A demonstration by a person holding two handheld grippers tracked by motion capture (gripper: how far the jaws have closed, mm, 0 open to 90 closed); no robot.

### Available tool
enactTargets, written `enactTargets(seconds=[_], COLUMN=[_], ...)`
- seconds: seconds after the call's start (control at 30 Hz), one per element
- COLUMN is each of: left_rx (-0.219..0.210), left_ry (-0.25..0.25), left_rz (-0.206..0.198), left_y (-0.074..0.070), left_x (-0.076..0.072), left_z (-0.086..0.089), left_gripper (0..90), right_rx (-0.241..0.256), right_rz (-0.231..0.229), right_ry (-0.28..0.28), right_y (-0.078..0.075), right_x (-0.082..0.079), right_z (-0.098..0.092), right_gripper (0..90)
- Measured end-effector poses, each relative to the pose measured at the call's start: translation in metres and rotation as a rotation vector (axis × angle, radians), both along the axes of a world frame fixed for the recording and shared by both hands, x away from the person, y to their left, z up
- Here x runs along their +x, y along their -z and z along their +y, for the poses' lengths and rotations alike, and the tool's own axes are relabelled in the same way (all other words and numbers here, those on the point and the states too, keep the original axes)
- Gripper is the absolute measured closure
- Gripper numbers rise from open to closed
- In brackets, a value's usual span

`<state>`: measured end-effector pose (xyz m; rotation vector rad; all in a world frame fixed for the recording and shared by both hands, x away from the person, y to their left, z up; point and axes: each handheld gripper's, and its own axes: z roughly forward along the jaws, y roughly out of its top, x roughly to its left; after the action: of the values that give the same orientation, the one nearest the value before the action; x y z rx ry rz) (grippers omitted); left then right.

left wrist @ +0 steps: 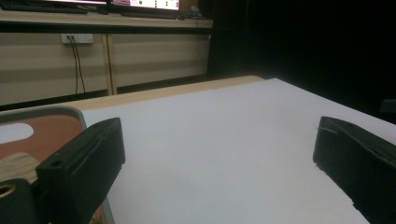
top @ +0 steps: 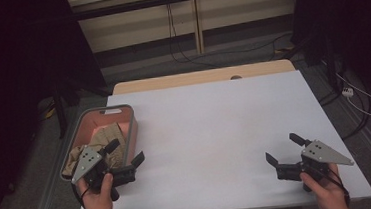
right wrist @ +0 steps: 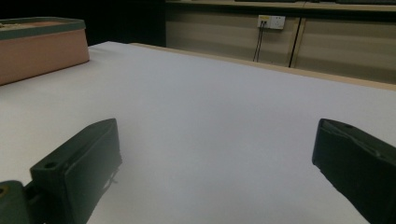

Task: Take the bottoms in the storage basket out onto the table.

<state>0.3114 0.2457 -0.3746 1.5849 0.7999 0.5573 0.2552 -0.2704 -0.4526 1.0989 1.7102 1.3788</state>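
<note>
Here the thing nearest the work is a bin (top: 134, 133), pink inside with a grey rim, sitting at the left edge of the white table (top: 216, 132). Its long axis runs from the person's side toward the far side of the table, leaning slightly to the right as it goes away, and the end with the handle slot points to the far side. Inside lies a crumpled tan cloth (top: 107, 140), bunched toward the near end of the bin.

The left gripper (top: 124, 153) hangs over the bin's near right corner, its jaws spread wide and holding nothing; one jaw is above the cloth, the other just outside the rim over the table. In the left gripper view the bin (left wrist: 56, 112) shows past the left jaw, with its handle slot as a pale oval.

The right gripper (top: 283, 148) is at the near right part of the table, well apart from the bin, jaws also spread wide with bare tabletop between them. In the right gripper view the bin (right wrist: 44, 51) sits far off at the upper left, seen from the side.

The near end of the bin is covered by the left gripper and the hand (top: 98, 199) holding it, so how far the cloth reaches there cannot be told. The dim light blurs the folds of the cloth.
</note>
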Motion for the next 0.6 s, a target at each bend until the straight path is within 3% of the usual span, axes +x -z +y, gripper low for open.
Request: enactTargets(seconds=[0.07,0.3,0.6], left_rx=[-0.027,0.003,0.046], left_ry=[-0.016,-0.046,-0.101], left_rz=[-0.003,-0.02,-0.004], left_y=[-0.007,-0.022,-0.023], left_x=[0.007,0.022,0.044], left_z=[0.005,0.019,0.038], left_gripper=[2.1,2.0,2.0], right_rx=[-0.004,-0.004,-0.005], right_rz=[0.001,0.003,0.003], right_ry=[-0.006,-0.012,-0.017], right_y=[0.0,0.0,0.0], right_x=[0.0,-0.001,0.0], right_z=[0.001,0.0,0.0], right_gripper=[0.5,0.5,0.5])
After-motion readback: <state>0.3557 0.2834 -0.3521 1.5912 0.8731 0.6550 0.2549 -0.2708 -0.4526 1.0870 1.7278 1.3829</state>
